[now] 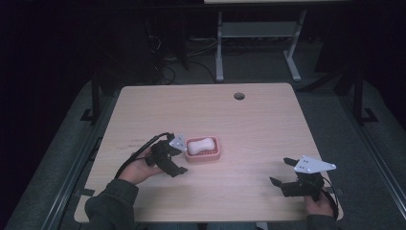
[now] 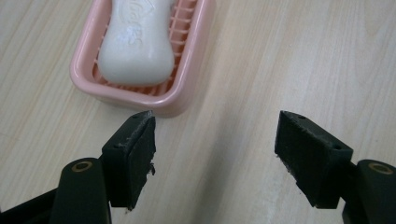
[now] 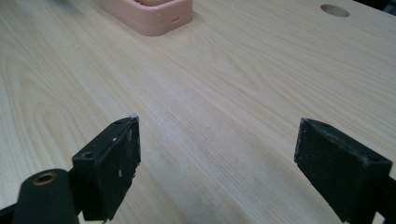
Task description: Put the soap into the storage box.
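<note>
Dark room w/ desk legs and cables at the top of the high view; pale wood tabletop [image 1: 249,124] below, cable hole [image 1: 239,96] near its far edge. Pink soap dish [image 1: 203,148] sits left of centre, white soap bar [image 1: 199,145] lying in it, long axis running left-right across the frame. Left tongs [image 1: 173,158] are just beside the dish's left end, jaws spread wide, holding nothing; in the left gripper view the dish's [image 2: 140,88] near rim lies just above the left jaw tip, bar [image 2: 137,42] running away toward the top. Right tongs [image 1: 287,173], lower right, well apart from the dish, also wide open and empty. Left hand is clearly nearer; likely it takes the bar, approaching from that end.
</note>
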The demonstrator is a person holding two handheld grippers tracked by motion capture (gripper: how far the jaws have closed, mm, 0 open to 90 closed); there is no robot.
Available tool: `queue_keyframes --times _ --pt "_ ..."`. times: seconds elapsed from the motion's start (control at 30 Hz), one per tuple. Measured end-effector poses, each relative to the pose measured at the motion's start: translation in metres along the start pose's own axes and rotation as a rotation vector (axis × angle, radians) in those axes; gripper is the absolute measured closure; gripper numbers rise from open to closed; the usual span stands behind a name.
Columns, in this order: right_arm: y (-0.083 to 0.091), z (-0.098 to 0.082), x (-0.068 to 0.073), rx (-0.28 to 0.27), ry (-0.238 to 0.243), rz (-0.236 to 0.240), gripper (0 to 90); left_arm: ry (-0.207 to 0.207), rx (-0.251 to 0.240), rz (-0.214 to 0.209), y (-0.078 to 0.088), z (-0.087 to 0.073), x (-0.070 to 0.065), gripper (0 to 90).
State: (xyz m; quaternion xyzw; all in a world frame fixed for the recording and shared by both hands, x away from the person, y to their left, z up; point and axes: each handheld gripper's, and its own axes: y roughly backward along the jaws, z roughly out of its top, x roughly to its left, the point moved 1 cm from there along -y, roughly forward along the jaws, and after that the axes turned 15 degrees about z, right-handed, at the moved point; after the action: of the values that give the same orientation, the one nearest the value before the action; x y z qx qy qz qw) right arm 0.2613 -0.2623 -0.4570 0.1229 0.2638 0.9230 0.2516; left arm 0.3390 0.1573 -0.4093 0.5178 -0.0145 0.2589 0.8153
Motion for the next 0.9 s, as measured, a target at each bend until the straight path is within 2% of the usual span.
queue_keyframes --times 0.47,0.9 --pt "-0.001 0.000 0.000 0.011 -0.002 -0.002 13.7 0.003 -0.010 0.021 0.010 -0.022 -0.010 27.8" --pt "-0.002 0.000 0.001 0.015 -0.005 -0.007 13.7 0.022 -0.021 0.010 0.011 -0.039 -0.021 27.9"
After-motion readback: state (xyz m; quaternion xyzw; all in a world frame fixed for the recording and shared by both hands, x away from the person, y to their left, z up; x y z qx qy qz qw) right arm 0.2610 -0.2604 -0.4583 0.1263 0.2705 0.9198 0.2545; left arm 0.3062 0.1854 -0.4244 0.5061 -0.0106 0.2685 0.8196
